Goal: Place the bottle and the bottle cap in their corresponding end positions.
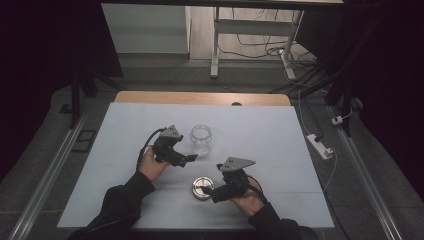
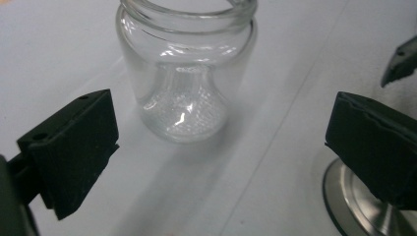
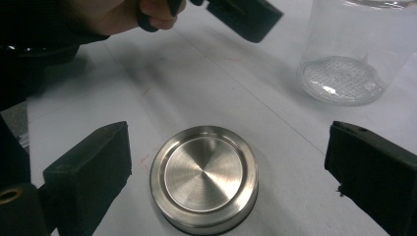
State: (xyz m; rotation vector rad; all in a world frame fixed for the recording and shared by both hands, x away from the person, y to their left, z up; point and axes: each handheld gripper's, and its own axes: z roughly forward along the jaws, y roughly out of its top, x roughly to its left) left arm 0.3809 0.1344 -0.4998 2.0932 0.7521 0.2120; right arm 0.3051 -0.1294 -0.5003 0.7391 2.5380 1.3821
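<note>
Your table [image 1: 280, 125] carries two things under a pale sheet: a clear glass jar [image 1: 201, 137] standing upright near the middle, mouth up, and a round steel lid [image 1: 202, 188] lying flat nearer to you, well apart from the jar. Your left gripper [image 1: 188, 159] sits just beside the jar, on its near side; in the left gripper view the jar [image 2: 186, 73] stands dead ahead between the jaws but beyond their tips, its axis vertical, so you would take it across the wall. Those jaws are spread wide and grasp nothing. Your right gripper [image 1: 208, 192] hovers at the lid; in the right gripper view the lid [image 3: 204, 178] lies centred between the released jaws, untouched, so that hand is the nearer for it. The jar looks empty.
</note>
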